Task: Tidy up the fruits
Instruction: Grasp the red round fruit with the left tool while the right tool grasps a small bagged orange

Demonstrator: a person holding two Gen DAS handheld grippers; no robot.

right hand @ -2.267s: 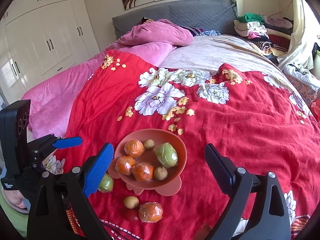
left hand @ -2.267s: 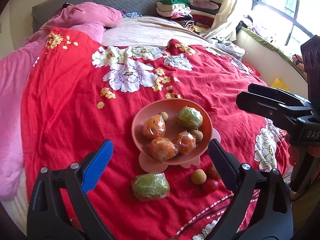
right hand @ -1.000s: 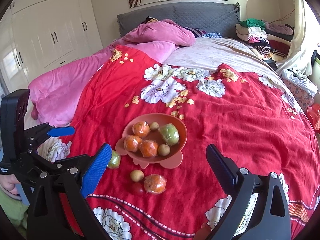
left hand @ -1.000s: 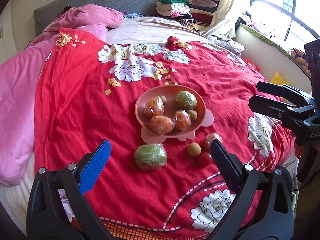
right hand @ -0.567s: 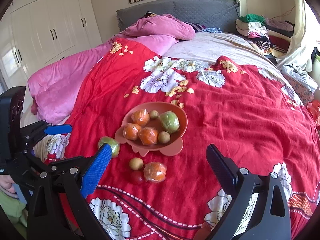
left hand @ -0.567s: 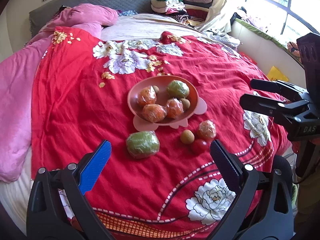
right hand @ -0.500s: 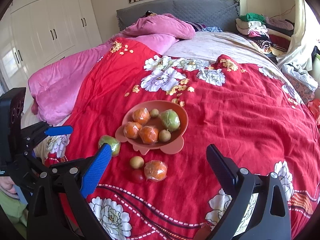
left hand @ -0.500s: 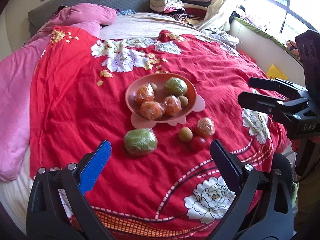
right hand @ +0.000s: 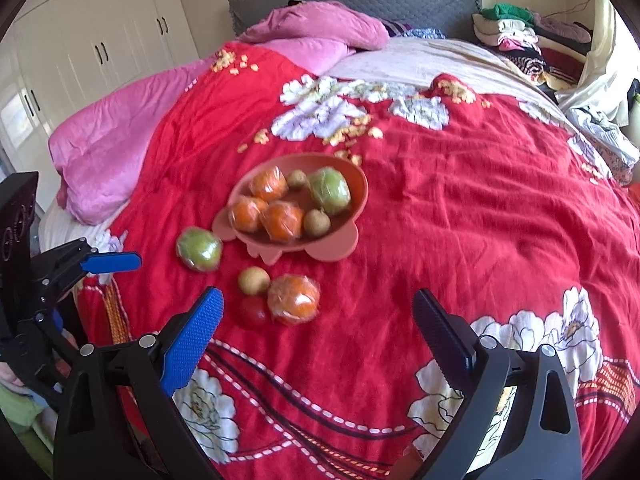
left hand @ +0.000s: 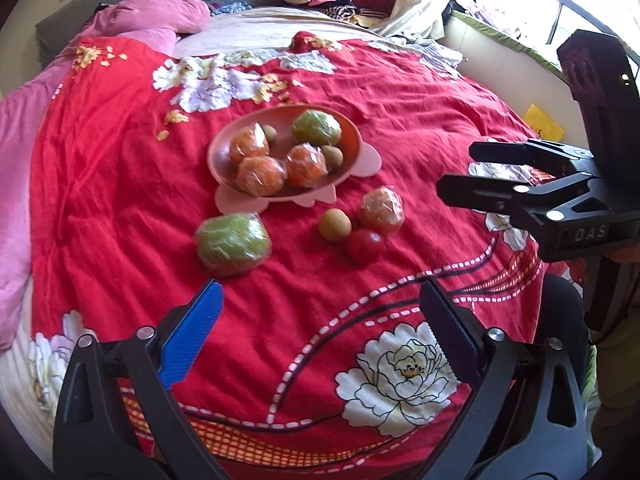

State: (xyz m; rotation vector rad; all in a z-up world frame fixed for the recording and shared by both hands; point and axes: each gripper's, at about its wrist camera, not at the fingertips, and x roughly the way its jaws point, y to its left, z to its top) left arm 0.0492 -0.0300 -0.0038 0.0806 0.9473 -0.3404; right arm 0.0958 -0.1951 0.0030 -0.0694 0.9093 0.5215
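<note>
A pink bowl (left hand: 352, 136) (right hand: 358, 184) on the red bedspread holds three wrapped oranges, a wrapped green fruit and two small brown fruits. In front of it lie a wrapped green fruit (left hand: 233, 239) (right hand: 199, 249), a small brown fruit (left hand: 335, 224) (right hand: 253, 280), a red tomato (left hand: 365, 246) (right hand: 253, 310) and a wrapped orange (left hand: 381, 211) (right hand: 294, 299). My left gripper (left hand: 320, 324) is open and empty, near the green fruit. My right gripper (right hand: 318, 332) is open and empty, just short of the orange. Each gripper shows in the other's view, the right (left hand: 464, 172) and the left (right hand: 116, 258).
The red floral bedspread (left hand: 360, 80) covers a large bed. A pink duvet (right hand: 120, 128) lies at the left, folded clothes (right hand: 520, 36) at the back right. White wardrobes (right hand: 80, 40) stand left, a window ledge (left hand: 500, 48) right.
Both grippers have drawn back toward the foot of the bed, then moved in closer to the loose fruit. The fruit has not moved.
</note>
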